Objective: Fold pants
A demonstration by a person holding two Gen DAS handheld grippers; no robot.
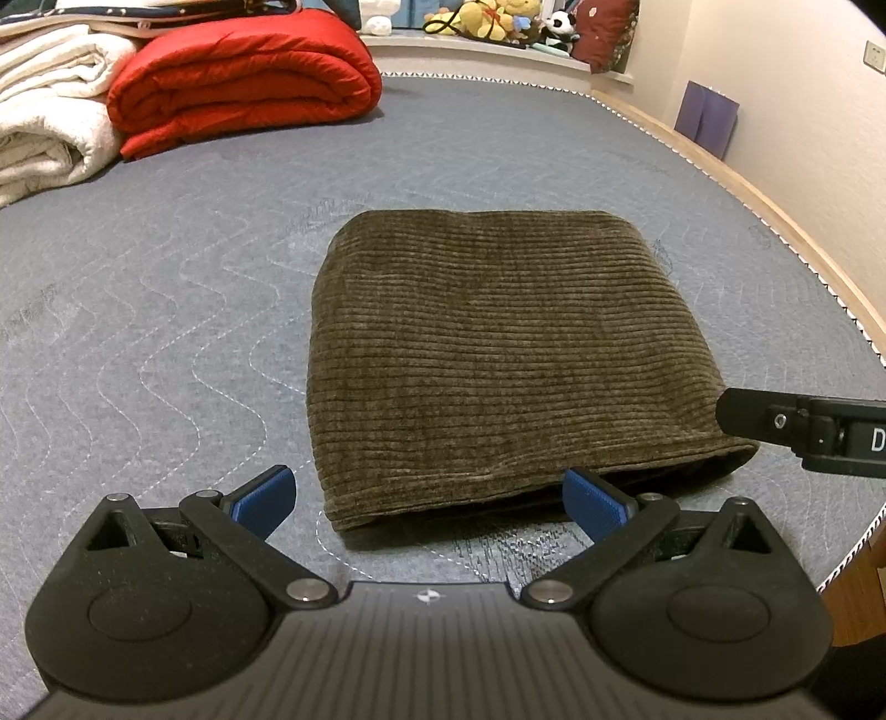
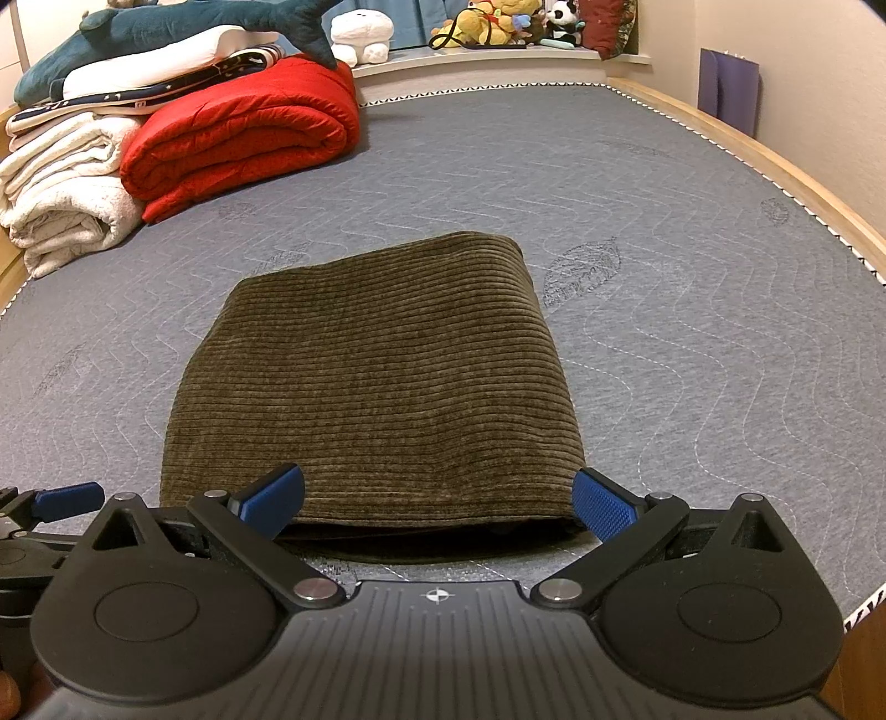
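**Op:** Pants [image 1: 487, 354] look folded to me. I see one compact olive corduroy block, roughly square, ribs running side to side, lying flat on the grey quilted mattress [image 1: 166, 310], about mid-bed and toward my near edge.

**Desk:** Anything left to do?

**Op:** Little, I'd judge. No leg or waistband sticks out. The far edge at 12 o'clock is a rounded fold; the near edge at 6 o'clock is the open side, where the top layer overhangs a dark gap above the layers under it. That near edge bows a bit and the top bulges softly, so a press or a squaring-up might be the only thing remaining. I can't count the layers.

**Desk:** And the tongs?

**Op:** Left gripper [image 1: 429, 498] is spread wide and holds nothing; it sits at the near edge of the pants, one blue pad off the corner at 7 o'clock, the other low against the hem. Right gripper [image 2: 437, 498] is likewise spread and empty, its pads straddling the near edge in its own view. From the left camera it shows as a black bar at 3 o'clock, over the right near corner of the pants; whether it touches the cloth I cannot tell.

**Desk:** Around it?

**Op:** At 10 o'clock, well apart, a folded red quilt [image 2: 238, 133] beside rolled white blankets [image 2: 66, 188]. Plush toys [image 2: 487, 22] line the ledge at 12. Wooden bed rim [image 2: 803, 183] curves along at 2 o'clock.
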